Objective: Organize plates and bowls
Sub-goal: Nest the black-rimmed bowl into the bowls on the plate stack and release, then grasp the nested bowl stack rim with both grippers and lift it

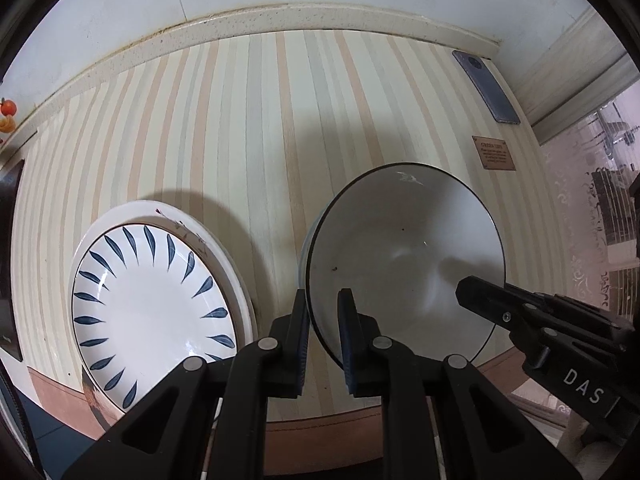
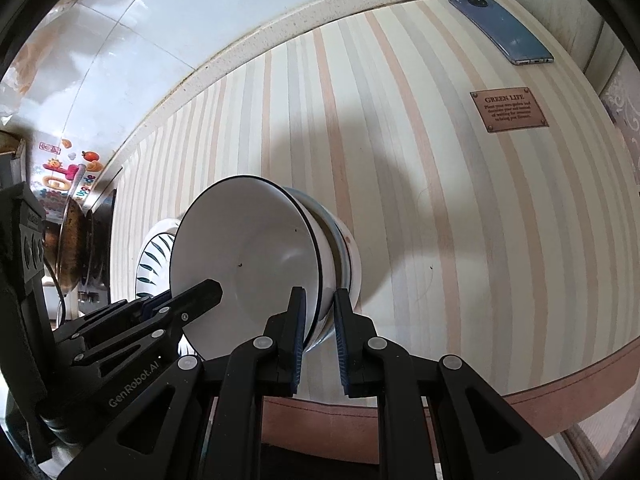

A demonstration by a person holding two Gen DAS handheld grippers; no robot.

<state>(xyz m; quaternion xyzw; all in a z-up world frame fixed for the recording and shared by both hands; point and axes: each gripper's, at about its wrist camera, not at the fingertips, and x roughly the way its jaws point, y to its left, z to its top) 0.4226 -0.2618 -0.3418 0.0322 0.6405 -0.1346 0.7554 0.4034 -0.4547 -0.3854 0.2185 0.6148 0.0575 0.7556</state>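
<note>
Leaf-pattern plate [image 1: 152, 304]: near edge hidden behind left gripper [image 1: 323, 312]. Right wrist view: plate [image 2: 154, 258] mostly hidden behind white bowl [image 2: 248, 264]. Brown plaque [image 1: 493, 153]: small text illegible. Wall stickers [image 2: 66, 176] blurred.

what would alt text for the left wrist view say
The left gripper straddles the near rim of a white bowl with a thin dark rim on a striped table mat, one finger inside and one outside. The right gripper reaches into the bowl from the right; a white plate with blue leaf marks lies left.
</note>
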